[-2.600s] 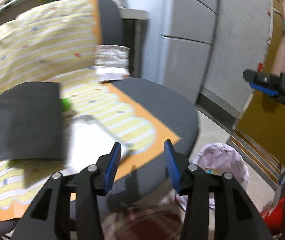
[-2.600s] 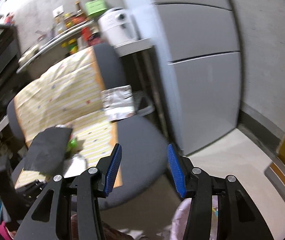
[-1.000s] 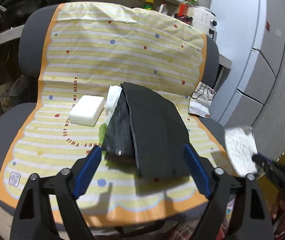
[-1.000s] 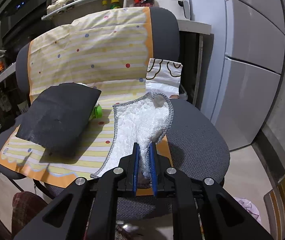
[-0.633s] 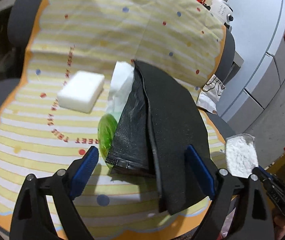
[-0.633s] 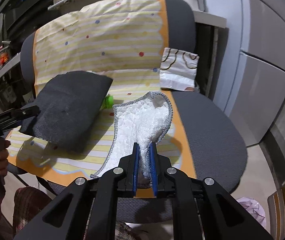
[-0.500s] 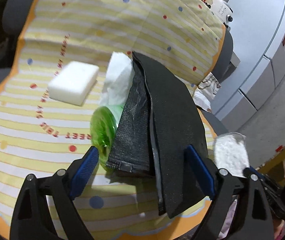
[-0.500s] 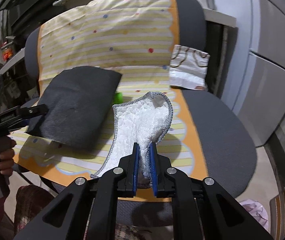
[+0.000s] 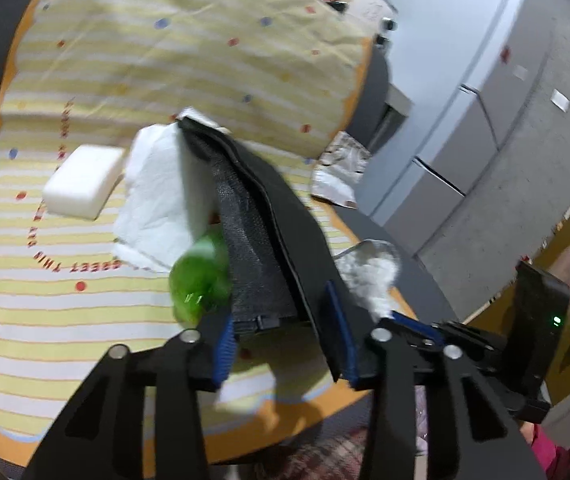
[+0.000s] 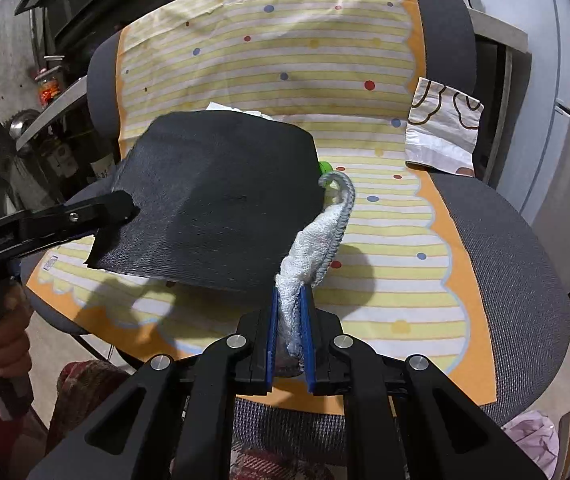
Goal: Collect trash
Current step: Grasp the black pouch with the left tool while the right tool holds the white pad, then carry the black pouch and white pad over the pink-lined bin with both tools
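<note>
1. Looking along the left gripper [image 9: 283, 346], the left wrist view shows a white block [image 9: 81, 192] and a white tissue [image 9: 157, 200] on the striped cloth [image 9: 85, 80]. A green bottle [image 9: 201, 280] lies half under the black pouch [image 9: 269, 240].
2. The right wrist view hides the block. Only a corner of the tissue [image 10: 233, 109] and a sliver of the bottle [image 10: 325, 167] peek past the pouch [image 10: 221, 200]. It alone shows the grey chair [image 10: 521, 264] seat, a printed wrapper [image 10: 443, 130] against the backrest and a pale bag [image 10: 531, 438] on the floor.
3. The left gripper's jaws stand partly spread around the near end of the pouch. From the right wrist view its tip [image 10: 113, 210] meets the pouch's edge; whether it truly grips, I cannot tell.
4. The right gripper [image 10: 290, 344] is pressed together on a white rag [image 10: 317, 240] with grey trim. The rag stands up from the jaws, just beside the pouch.
</note>
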Available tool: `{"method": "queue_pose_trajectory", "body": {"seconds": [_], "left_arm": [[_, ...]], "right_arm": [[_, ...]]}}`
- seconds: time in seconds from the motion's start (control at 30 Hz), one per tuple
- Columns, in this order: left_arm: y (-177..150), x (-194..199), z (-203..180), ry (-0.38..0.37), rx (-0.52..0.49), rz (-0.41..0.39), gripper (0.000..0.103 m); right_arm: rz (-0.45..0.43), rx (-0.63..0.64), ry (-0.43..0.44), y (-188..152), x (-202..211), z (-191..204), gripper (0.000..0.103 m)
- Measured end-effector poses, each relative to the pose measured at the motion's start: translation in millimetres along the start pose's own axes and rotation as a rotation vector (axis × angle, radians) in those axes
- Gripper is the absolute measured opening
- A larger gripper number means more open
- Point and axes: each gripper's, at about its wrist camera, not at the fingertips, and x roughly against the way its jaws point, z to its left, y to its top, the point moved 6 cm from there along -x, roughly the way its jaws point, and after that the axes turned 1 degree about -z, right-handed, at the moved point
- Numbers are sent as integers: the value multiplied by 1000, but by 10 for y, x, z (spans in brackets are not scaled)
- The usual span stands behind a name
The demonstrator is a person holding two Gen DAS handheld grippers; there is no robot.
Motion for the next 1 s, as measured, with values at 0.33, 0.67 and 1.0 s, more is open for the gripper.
{"method": "queue_pose_trajectory", "body": {"seconds": [0.33, 0.67, 1.0], "left_arm": [[220, 36, -445, 37, -99, -73, 6], [388, 179, -924, -17, -207, -155, 5], [8, -25, -1743, -162, -310, -125, 5]], "right_arm": [[-57, -48, -13, 0, 225, -182, 12], [-180, -109, -130, 29, 678, -663, 12], [-239, -168, -303, -318, 1451, -1265, 12]]}}
